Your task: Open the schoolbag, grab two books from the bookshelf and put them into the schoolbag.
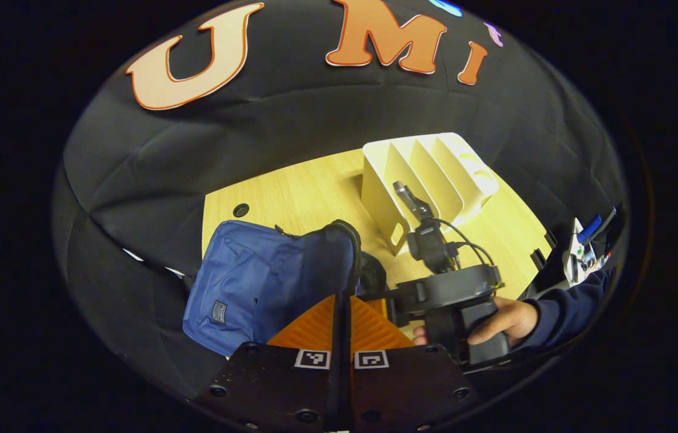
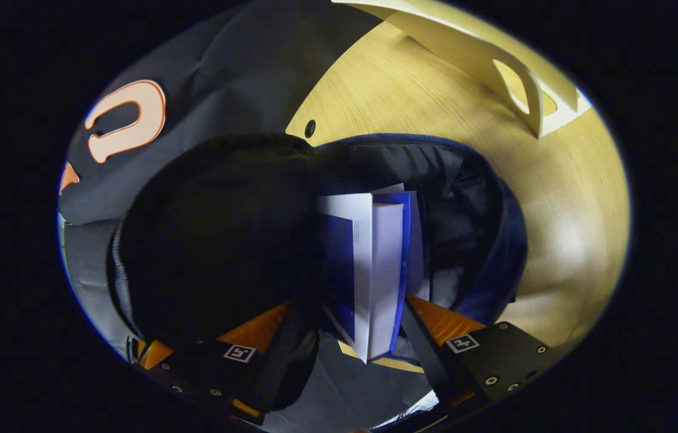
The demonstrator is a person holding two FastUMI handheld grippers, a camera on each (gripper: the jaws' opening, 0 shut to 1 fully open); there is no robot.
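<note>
Left gripper point(image 1: 339, 313): fingers closed together, pinching the dark rim of the blue schoolbag point(image 1: 254, 282), which is lying on the wooden table point(image 1: 308, 192). Right gripper point(image 2: 354, 328): fingers spread wide, w/ a blue-and-white book point(image 2: 375, 264) sitting between them inside the open bag; grip cannot be told. White bookshelf point(image 1: 429, 174) is standing behind the bag.

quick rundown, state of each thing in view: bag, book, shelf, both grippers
schoolbag: open, flap pinched up.
book: upright, partly inside the schoolbag, between the right gripper's fingers.
bookshelf: standing on the table, visible slots empty.
left gripper: shut on the schoolbag's flap edge.
right gripper: shut on the book.
</note>
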